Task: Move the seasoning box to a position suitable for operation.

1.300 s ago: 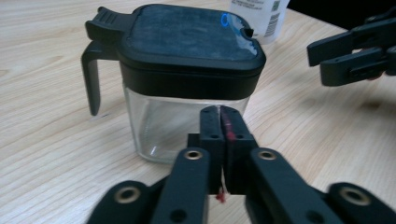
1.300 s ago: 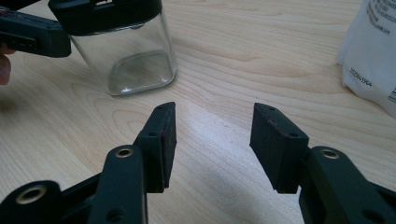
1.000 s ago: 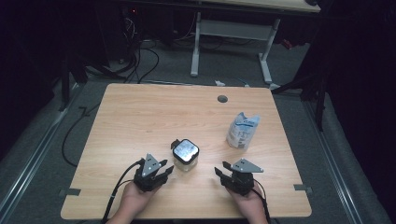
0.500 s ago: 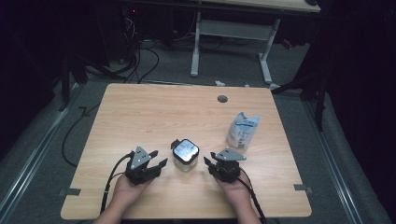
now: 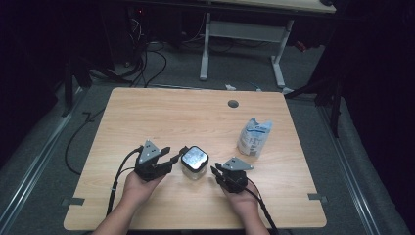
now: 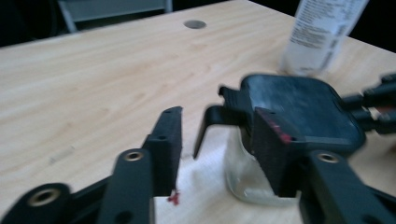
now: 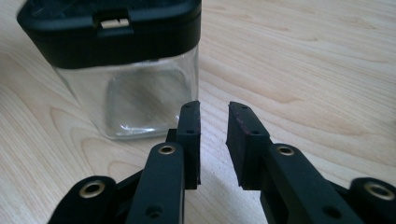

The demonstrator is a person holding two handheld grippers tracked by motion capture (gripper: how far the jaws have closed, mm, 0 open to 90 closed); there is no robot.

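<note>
A square glass jar (image 5: 195, 161) with a black lid stands at the middle of the near half of the wooden table (image 5: 195, 117). My left gripper (image 5: 171, 155) sits just left of it and is open. In the left gripper view its jaws (image 6: 215, 116) have just been closing, with the lid's latch tab (image 6: 210, 122) in the gap between them and untouched. My right gripper (image 5: 216, 172) is close by the jar's right side. In the right gripper view its jaws (image 7: 214, 106) have just been closing to a narrow gap with nothing in it, and the jar (image 7: 135, 98) stands beyond their left tip.
A white and blue pouch (image 5: 254, 137) stands upright to the right of the jar, also seen in the left gripper view (image 6: 322, 32). A round cable hole (image 5: 233, 104) lies near the far edge. Cables and a second desk's legs (image 5: 279, 63) are on the floor behind.
Both hands have moved in toward the jar, the left one forward and up, the right one leftward. The right gripper's jaws are narrower than before.
</note>
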